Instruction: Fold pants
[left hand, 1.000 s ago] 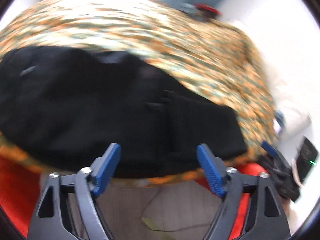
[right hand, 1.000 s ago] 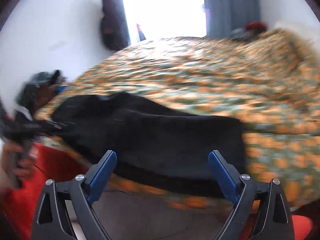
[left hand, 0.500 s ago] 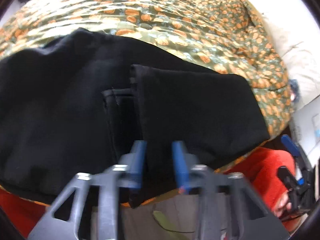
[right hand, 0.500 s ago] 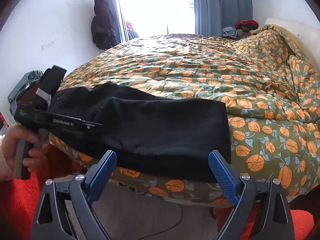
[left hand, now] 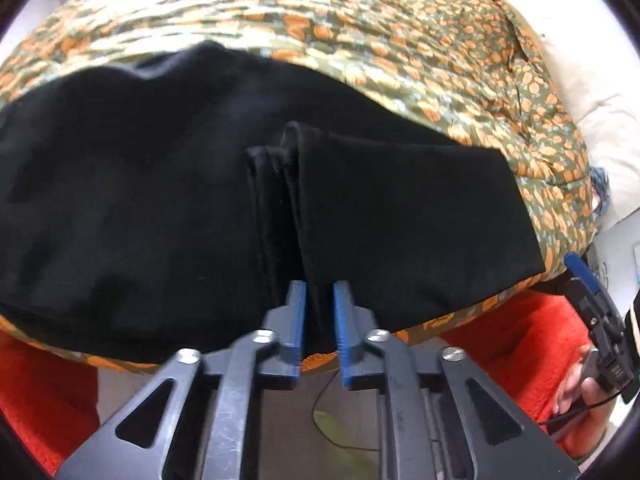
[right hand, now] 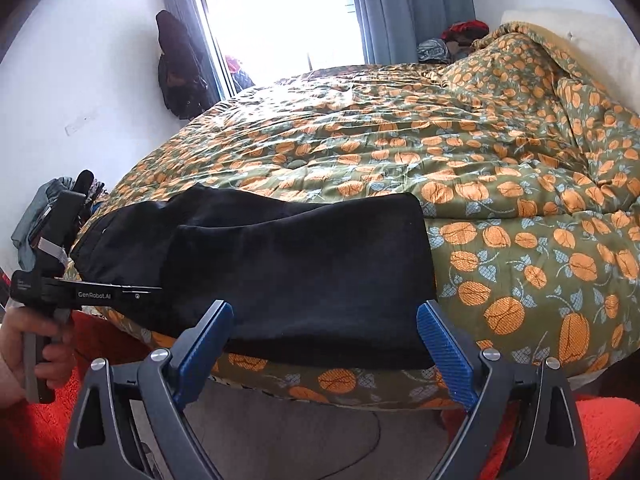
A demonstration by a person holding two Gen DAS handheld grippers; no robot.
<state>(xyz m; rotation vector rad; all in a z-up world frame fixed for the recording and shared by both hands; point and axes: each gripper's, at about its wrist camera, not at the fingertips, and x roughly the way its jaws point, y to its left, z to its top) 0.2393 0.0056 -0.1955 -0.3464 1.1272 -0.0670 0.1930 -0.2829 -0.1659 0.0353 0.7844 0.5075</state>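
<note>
From the left wrist view, the left gripper (left hand: 319, 320) has its 2 blue fingers (left hand: 297, 320) drawn close together, pinching a bunched fold at the near edge of the black pants (left hand: 160, 208). The pants lie across the near side of the bed, on the green quilt with orange pumpkins (left hand: 440, 56), and their near edge hangs slightly over the bed's side. A folded-over layer sits on the right part of the pants, its edge running up from the clamped spot. At the far right a hand holds the right gripper (left hand: 596, 308) above an orange-red rug (left hand: 508, 344) — blurred, so its opening cannot be read from here.

From the right wrist view, the right gripper (right hand: 324, 344) has its 2 blue fingers (right hand: 440, 344) spread wide, holding nothing; they hang just in front of the bed's side, below the pants (right hand: 300, 272). The pants lie folded near the bed's edge, the doubled layer ending in a straight right-hand border on the quilt (right hand: 500, 184). At left, a hand (right hand: 36, 344) grips the handle of the left gripper (right hand: 148, 289), whose tip meets the pants' near edge. A bright window (right hand: 280, 12) and grey curtains (right hand: 412, 4) stand behind the bed.
</note>
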